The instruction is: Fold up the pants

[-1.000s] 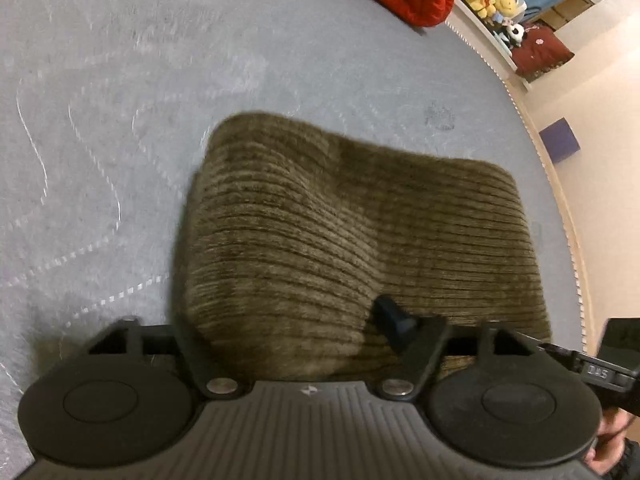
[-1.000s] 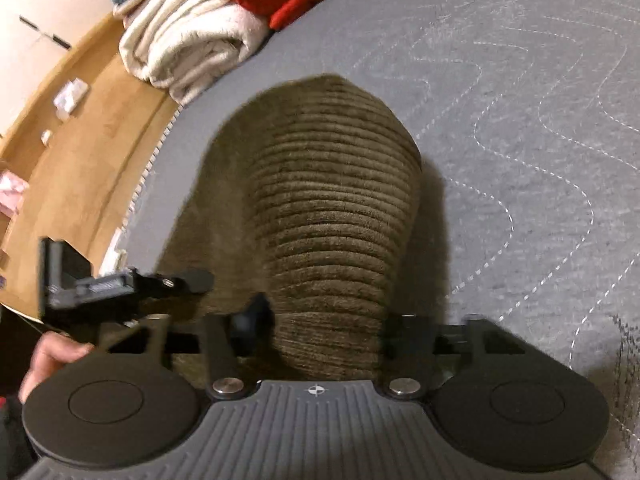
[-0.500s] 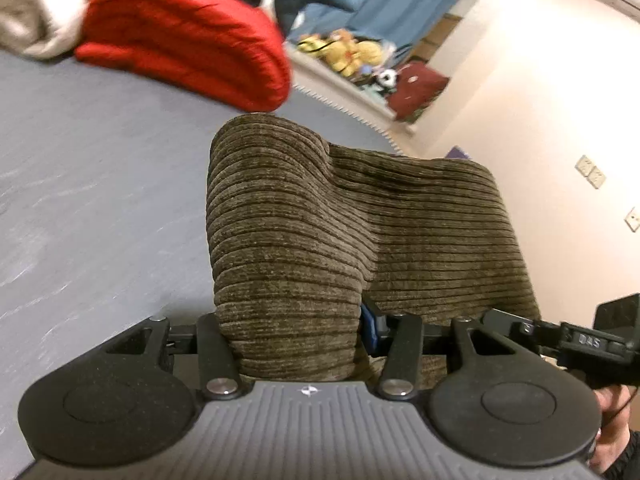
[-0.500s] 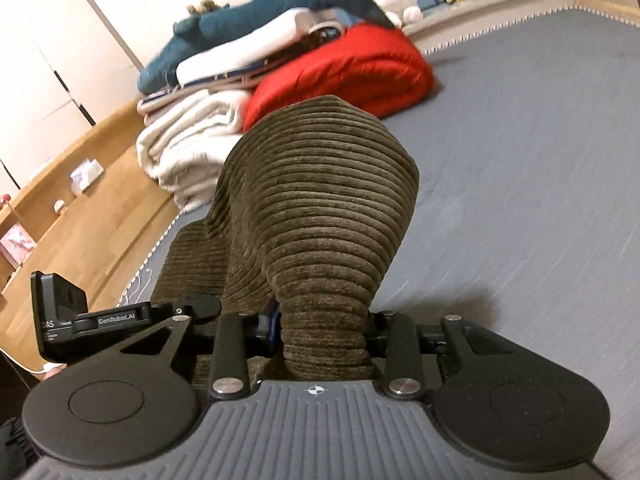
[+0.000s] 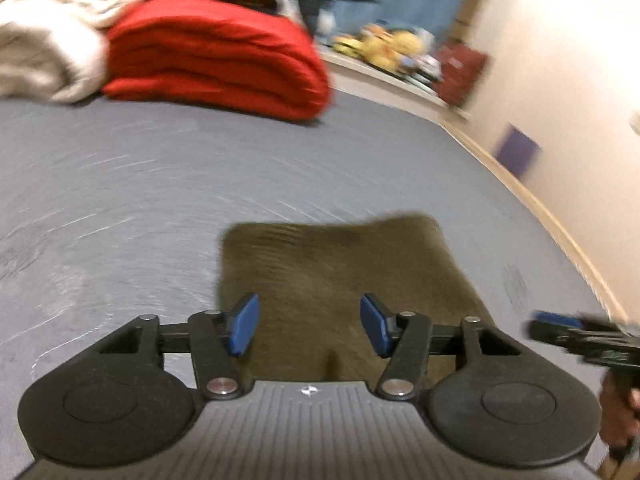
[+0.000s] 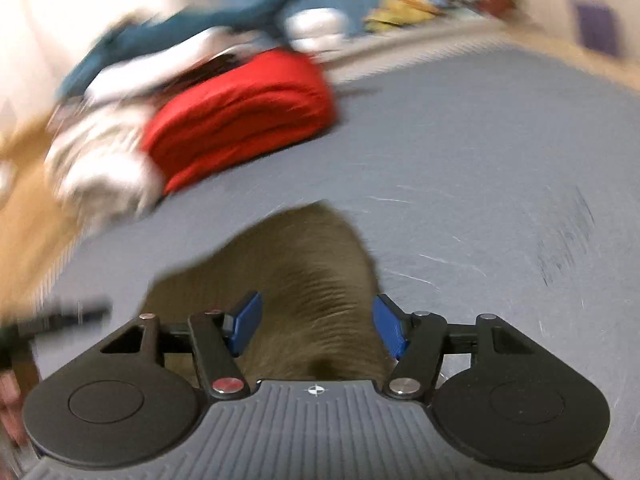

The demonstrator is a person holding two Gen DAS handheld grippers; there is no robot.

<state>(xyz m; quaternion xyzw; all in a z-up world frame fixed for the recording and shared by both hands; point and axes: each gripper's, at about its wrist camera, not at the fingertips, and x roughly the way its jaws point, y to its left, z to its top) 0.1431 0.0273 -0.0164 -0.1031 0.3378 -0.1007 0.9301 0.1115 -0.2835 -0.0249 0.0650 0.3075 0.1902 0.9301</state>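
Left wrist view is showing the left tool [image 5: 309, 326] hanging over the grey bed [image 5: 140, 200], its blue pads [image 5: 244, 324] standing well apart with nothing pinched between them; its jaws have just been opening slightly, and the cloth is lying below them, not in their grip. The brown corduroy pants [image 5: 340, 264] are lying flat on the bed as a folded block, reaching from under the tool's body forward toward the middle of the bed, and sitting nearer the bed's right edge than its left. The picture is smeared, so the fabric's ribs are barely showing. At the right margin the right tool [image 5: 568, 330] is coming into view with a hand [image 5: 618, 412] under it, just beside the pants' right side.

Right wrist view is showing the right tool [image 6: 316, 326] likewise gaping, pads [image 6: 390, 330] clear of the cloth; its jaws have just been opening, and nothing is being held. The pants [image 6: 304, 280] are lying on the bed [image 6: 480, 160] beneath and ahead of it, running off toward the left under the tool's left finger. The other tool is appearing as a dark blur at the left margin.

At the far end of the bed a folded red blanket [image 5: 216, 56] is lying beside a cream blanket [image 5: 44, 36], well apart from the pants. A blue plush shark [image 6: 180, 40] is resting on that pile
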